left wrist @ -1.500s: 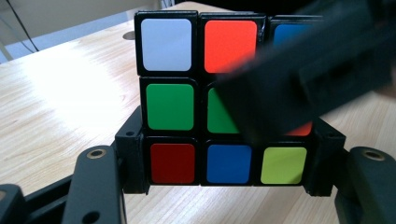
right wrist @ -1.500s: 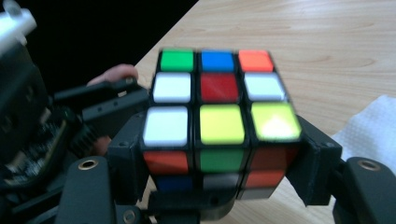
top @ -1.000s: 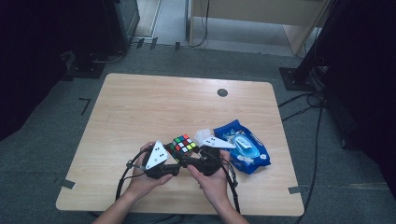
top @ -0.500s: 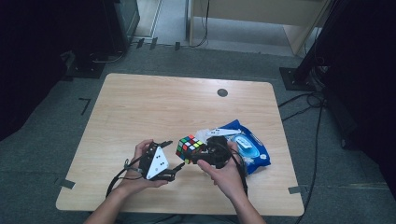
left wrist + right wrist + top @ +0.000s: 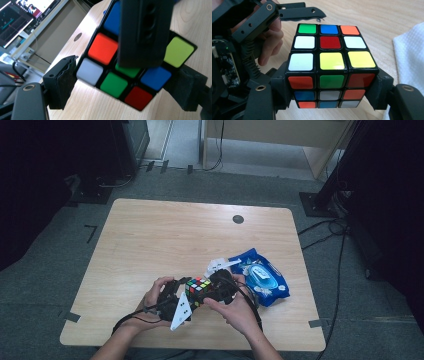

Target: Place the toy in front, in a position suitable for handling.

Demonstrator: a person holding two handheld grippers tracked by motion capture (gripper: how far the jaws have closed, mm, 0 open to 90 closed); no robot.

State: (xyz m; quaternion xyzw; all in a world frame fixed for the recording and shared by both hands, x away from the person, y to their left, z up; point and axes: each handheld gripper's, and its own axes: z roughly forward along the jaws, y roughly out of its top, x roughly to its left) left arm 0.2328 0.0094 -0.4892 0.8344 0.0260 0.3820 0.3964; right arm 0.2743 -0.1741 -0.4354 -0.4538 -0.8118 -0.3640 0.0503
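Right gripper (image 5: 329, 100) fingers (image 5: 379, 90) clamped on the cube (image 5: 329, 62), one pad on each side of its lower layers, cube held above the table (image 5: 150, 240). In the right gripper view the cube's top face shows green, blue, orange in the far row, white, red, white in the middle, white, yellow, yellow nearest.

Left gripper (image 5: 130, 85) fingers (image 5: 62, 85) released: jaws have just been opening and then eased back a little, cube between them. In the left gripper view the left pad stands just beside the white corner tile with a thin gap. The right pad (image 5: 190, 87) sits at the cube's lower right edge; cannot tell if it touches. One of the right gripper's black jaws crosses the cube face there, covering the middle tiles.

High view: both hands meet near the front edge of the table, slightly right of centre. Cube (image 5: 198, 286) sits between the left gripper (image 5: 175, 302) and the right gripper (image 5: 220, 290). Left hand (image 5: 150, 305) below left, right hand (image 5: 237, 310) below right. Blue wipes pack (image 5: 262, 277) lies on the table just right of the right gripper, a white cloth (image 5: 220, 265) at its left end. Dark round hole (image 5: 238, 219) near the far edge.
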